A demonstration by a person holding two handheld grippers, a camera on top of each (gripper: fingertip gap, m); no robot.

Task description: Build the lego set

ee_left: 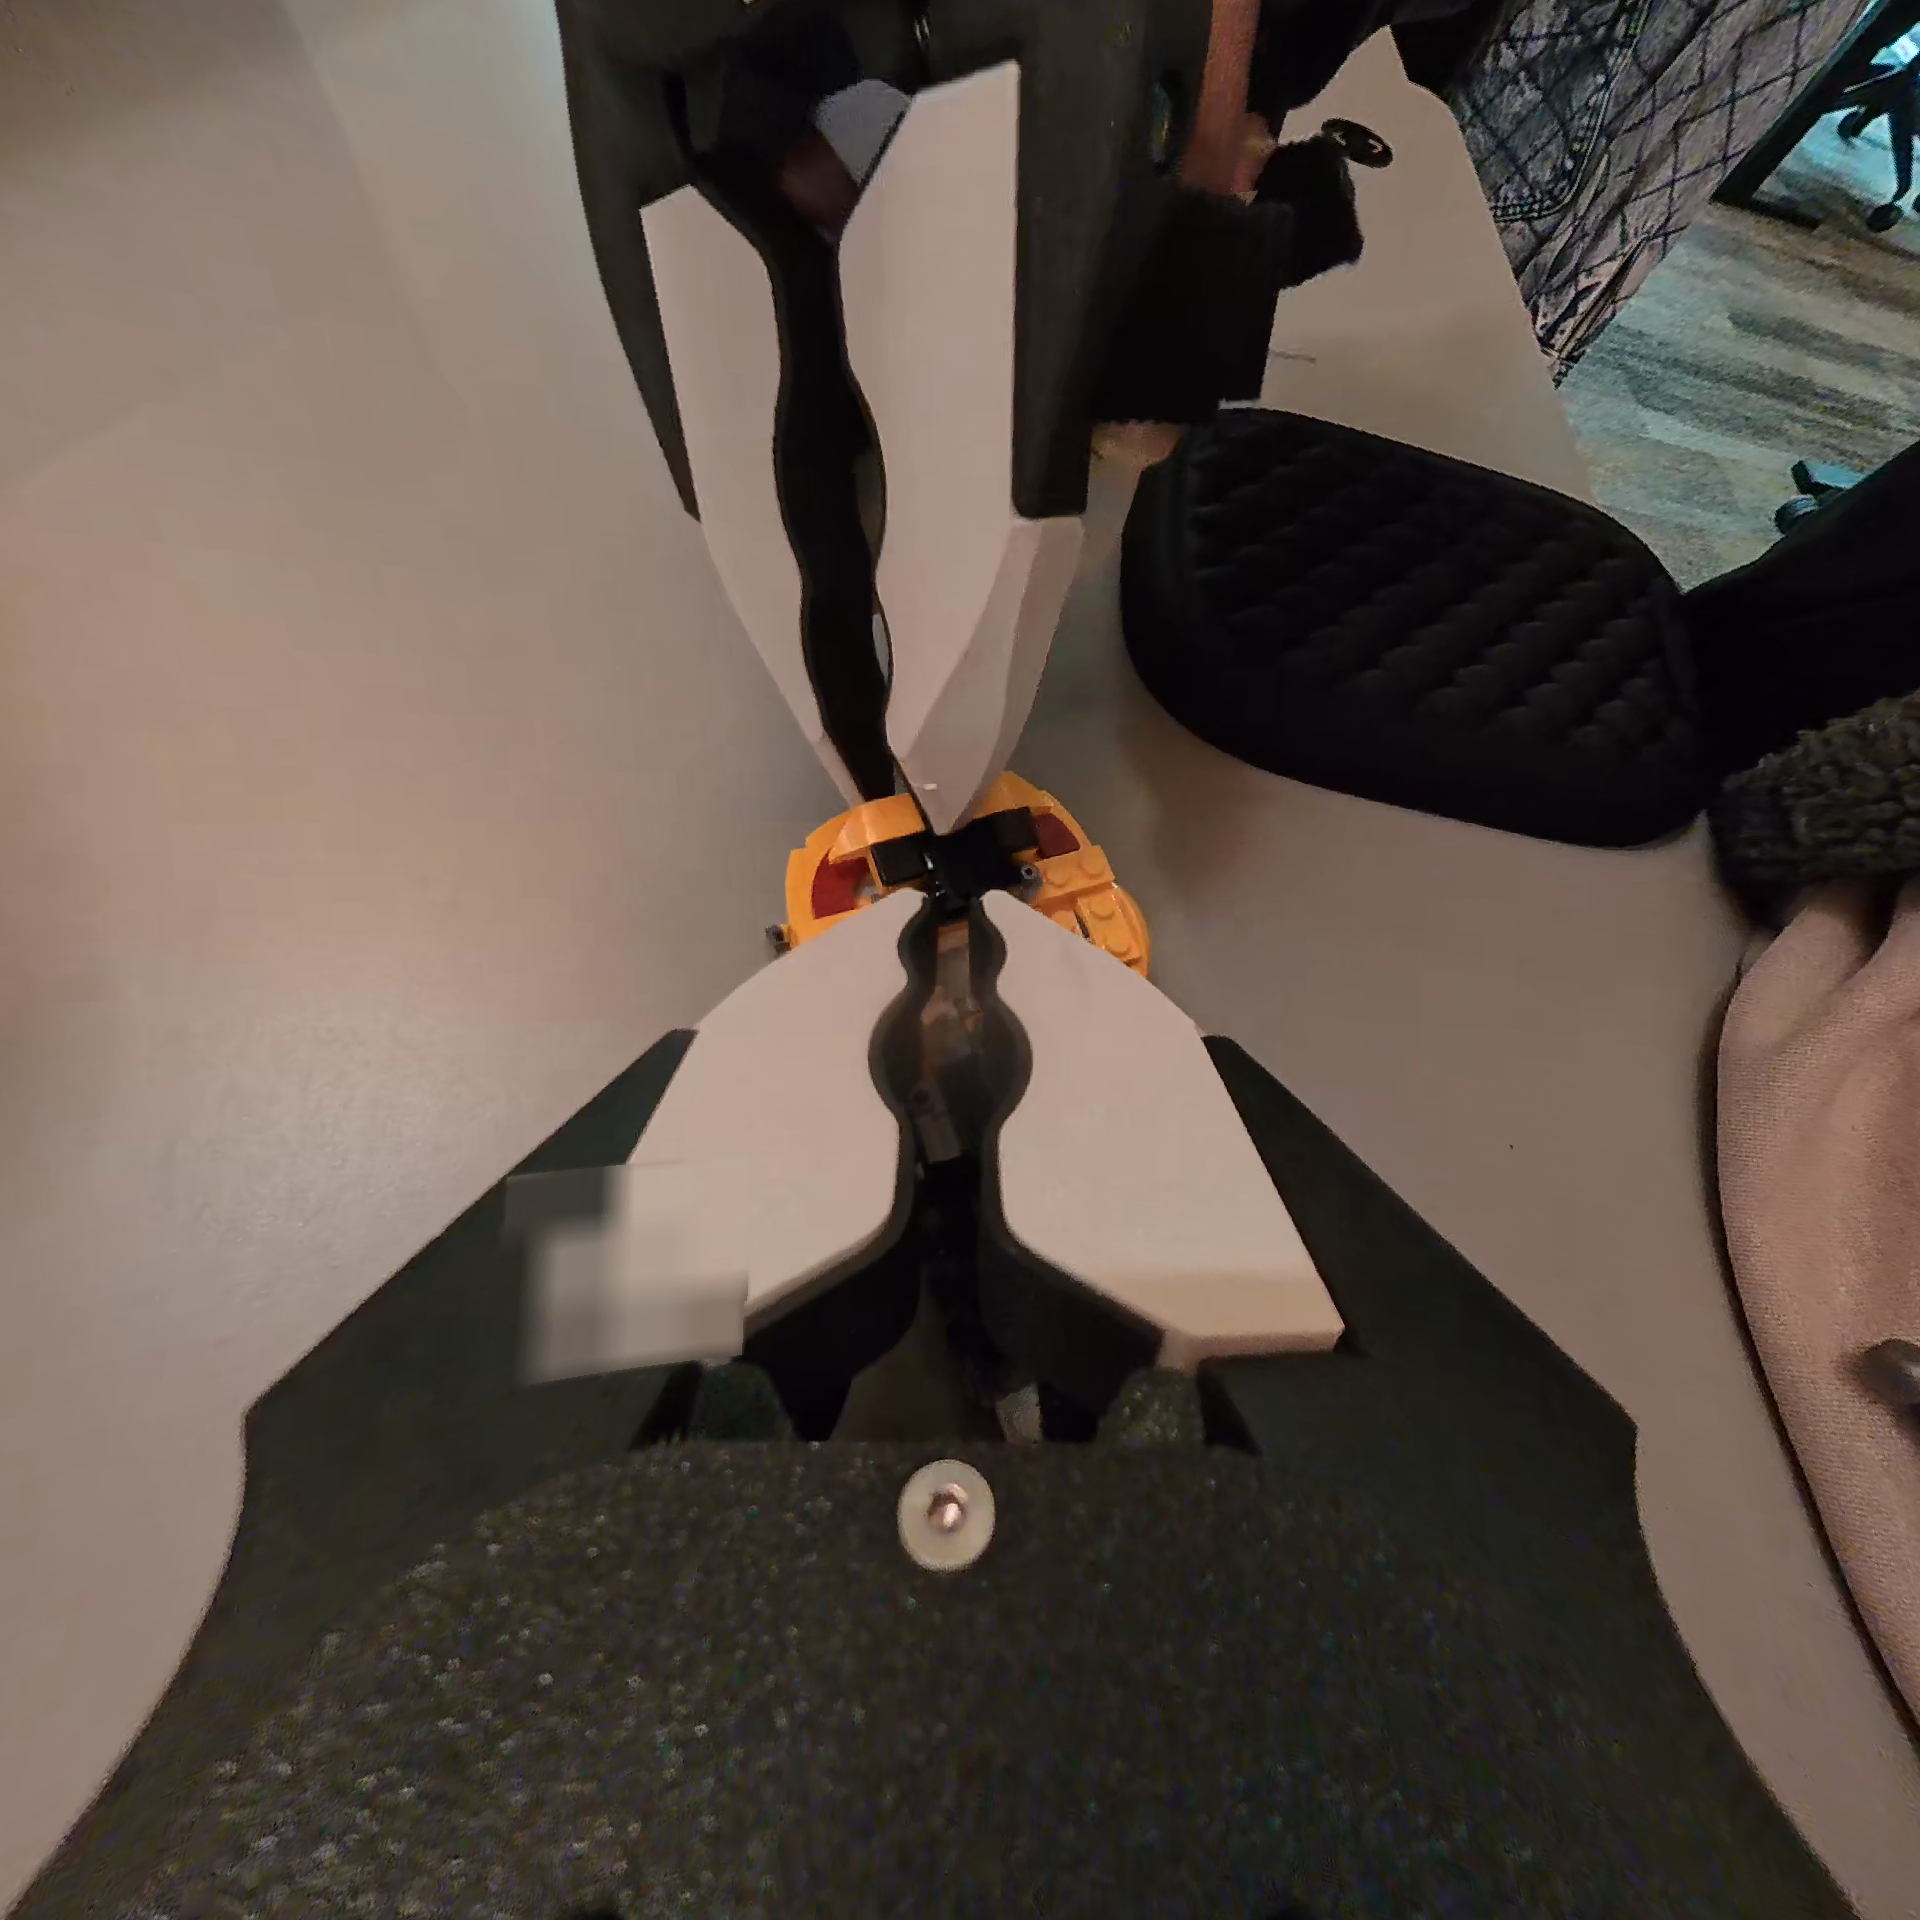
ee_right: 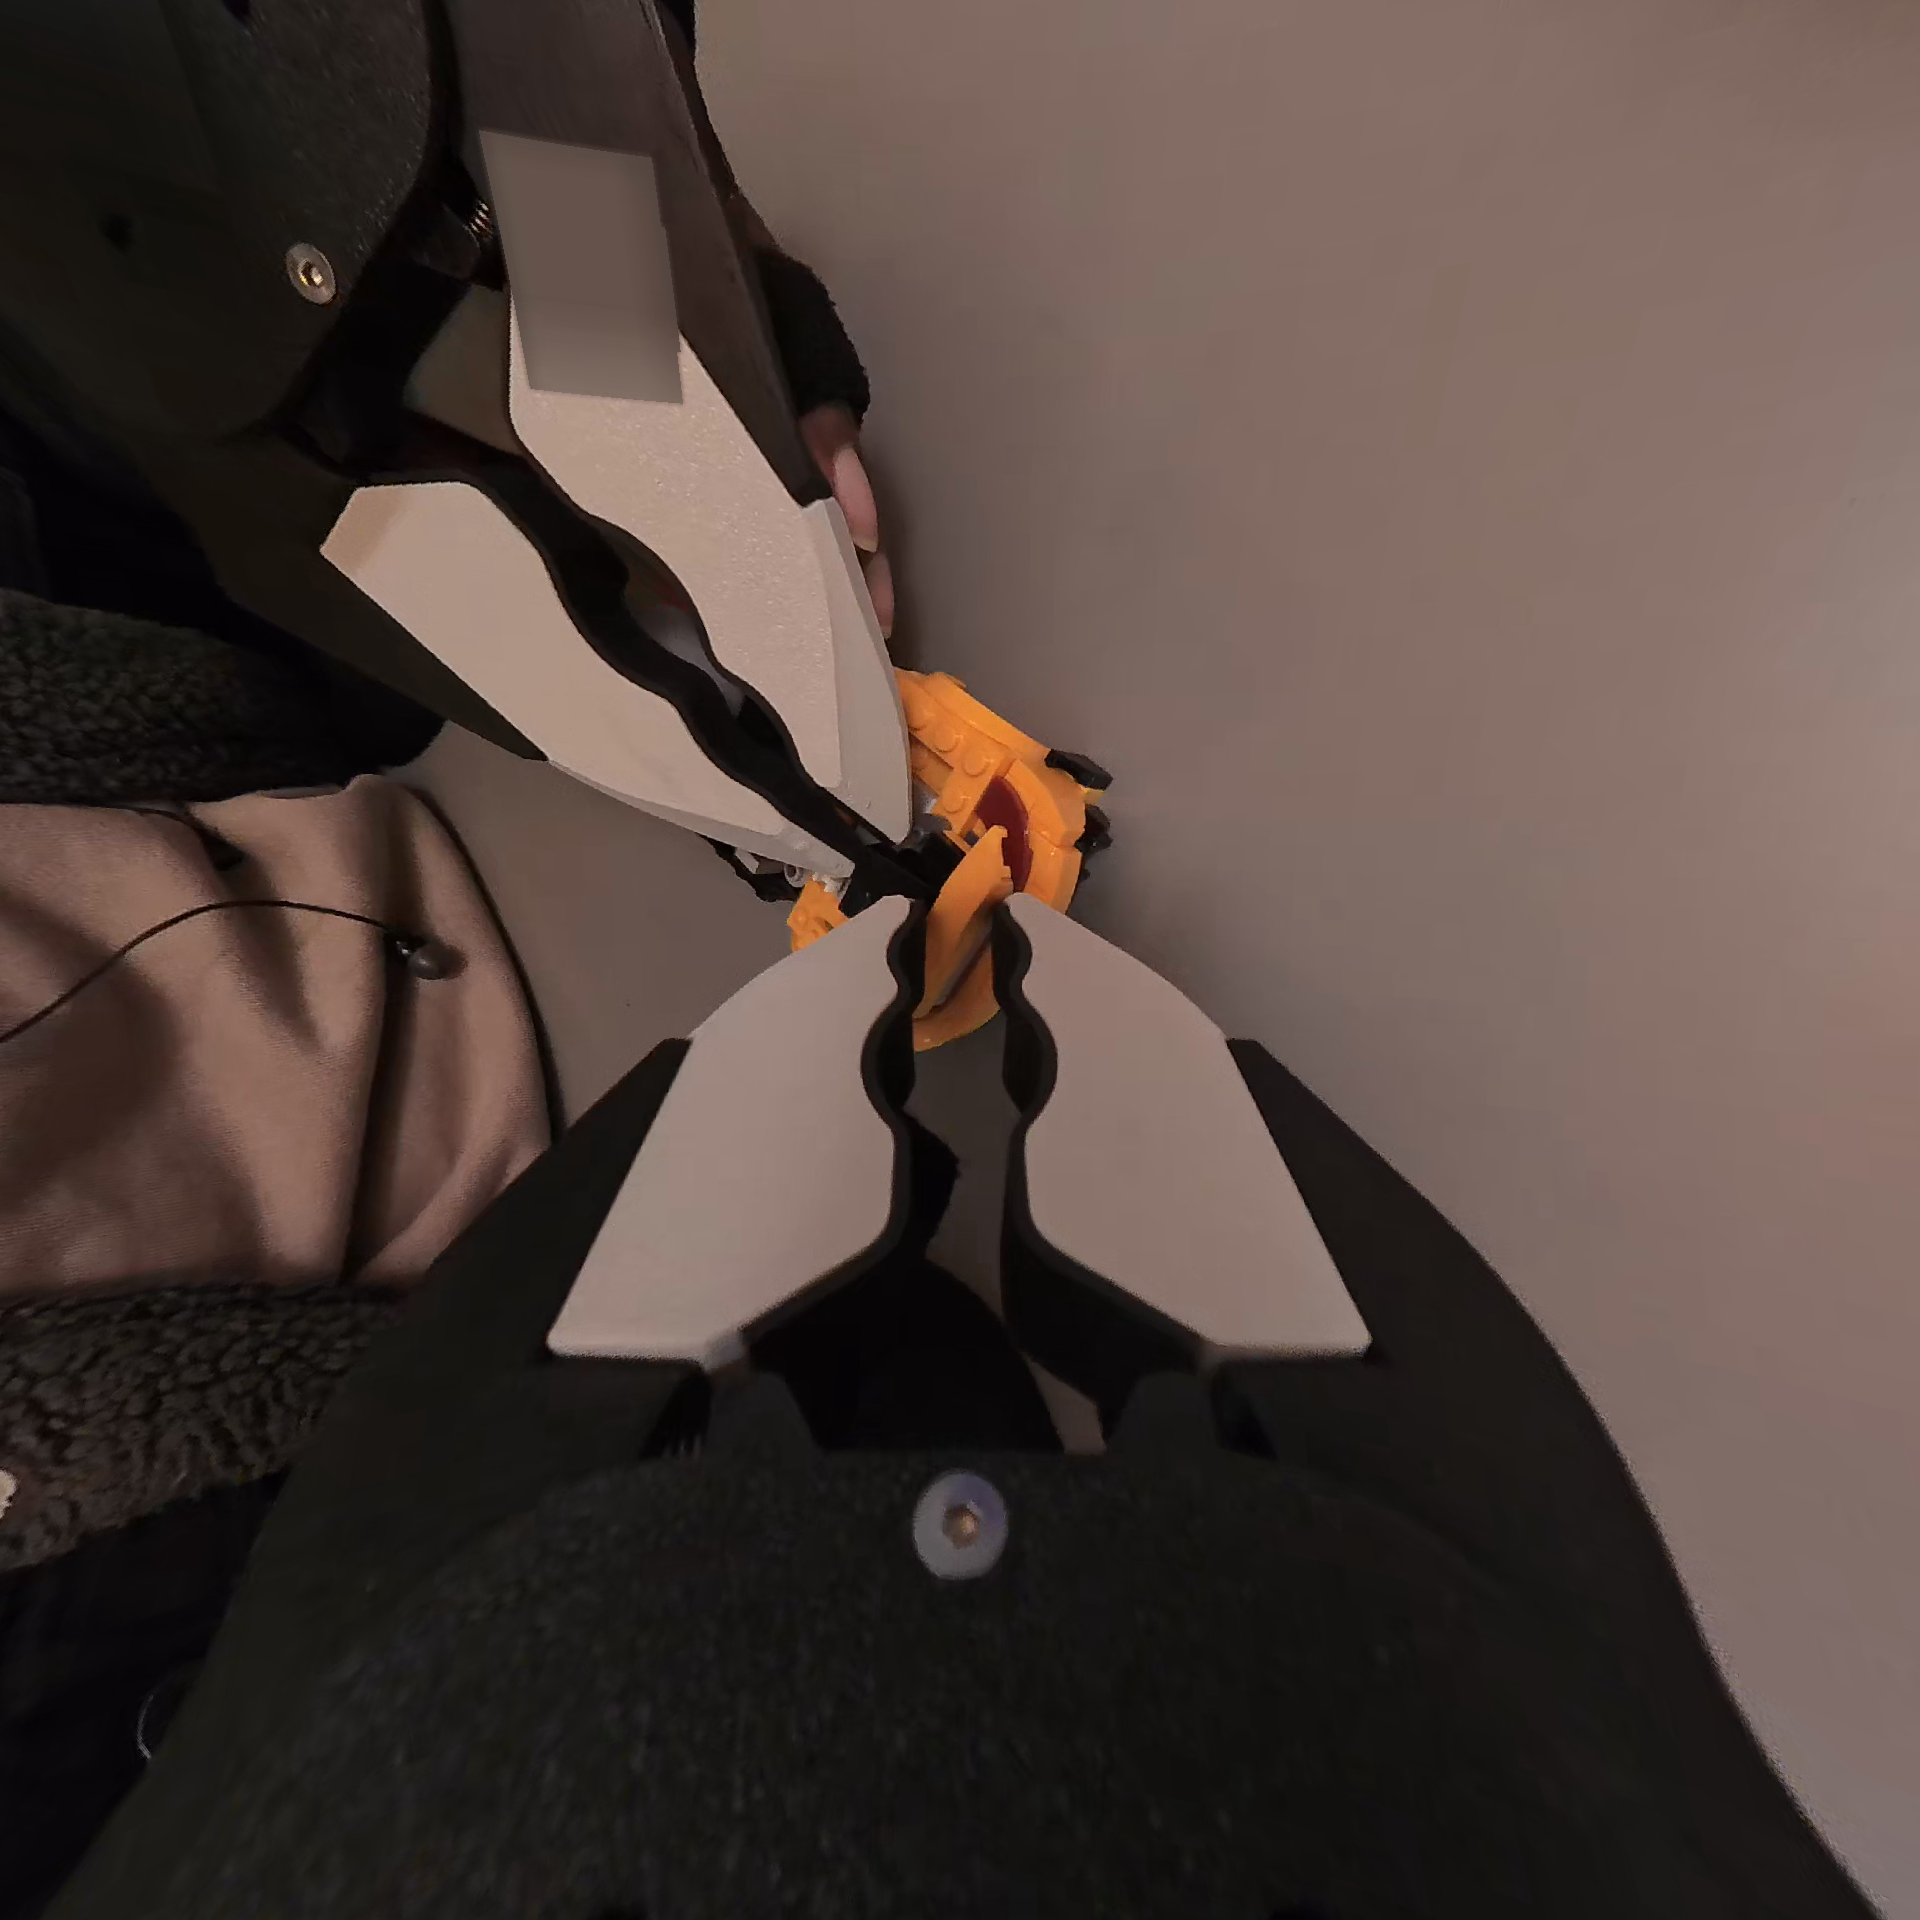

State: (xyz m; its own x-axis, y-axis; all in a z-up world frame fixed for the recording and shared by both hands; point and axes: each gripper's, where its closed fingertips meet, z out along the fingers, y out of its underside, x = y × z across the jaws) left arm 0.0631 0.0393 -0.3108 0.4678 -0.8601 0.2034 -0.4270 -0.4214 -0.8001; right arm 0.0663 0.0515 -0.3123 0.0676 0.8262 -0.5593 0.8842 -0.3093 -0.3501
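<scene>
Already a good part of the build stands together: an orange lego model (ee_left: 1081, 914) with dark red curved pieces and black parts sits low over the pale table (ee_left: 312, 727), between the two tools. The left gripper (ee_left: 948, 902) has its fingers closed on a small black piece (ee_left: 961, 868) at the model's top edge. The right gripper (ee_right: 956, 906), coming from the opposite side, has its tips clamped on the orange rim of the model. Judging by this, the black piece is being seated or adjusted. No loose bricks show nearby, so how much remains cannot be told.
</scene>
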